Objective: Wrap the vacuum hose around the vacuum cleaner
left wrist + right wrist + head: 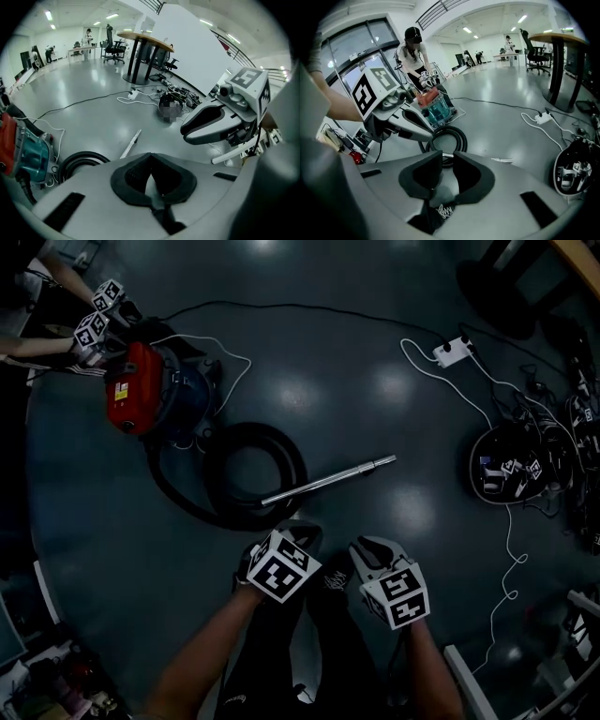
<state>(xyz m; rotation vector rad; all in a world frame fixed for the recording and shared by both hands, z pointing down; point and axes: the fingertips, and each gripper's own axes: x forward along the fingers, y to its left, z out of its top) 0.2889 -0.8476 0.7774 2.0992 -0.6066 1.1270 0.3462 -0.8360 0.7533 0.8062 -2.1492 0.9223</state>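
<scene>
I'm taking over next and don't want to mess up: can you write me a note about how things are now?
Left tool: shut, empty.
Right tool: slightly open, empty.
Red and teal vacuum cleaner: on the floor.
Black coiled hose: looped on the floor beside it, not around it.
Silver metal tube: lying across the loop's edge.
Done: nothing wrapped.
Left: wind the hose around the cleaner.

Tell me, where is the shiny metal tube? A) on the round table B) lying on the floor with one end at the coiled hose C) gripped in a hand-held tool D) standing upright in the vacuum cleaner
B: the metal tube lies flat on the floor, one end at the coiled black hose.
</scene>
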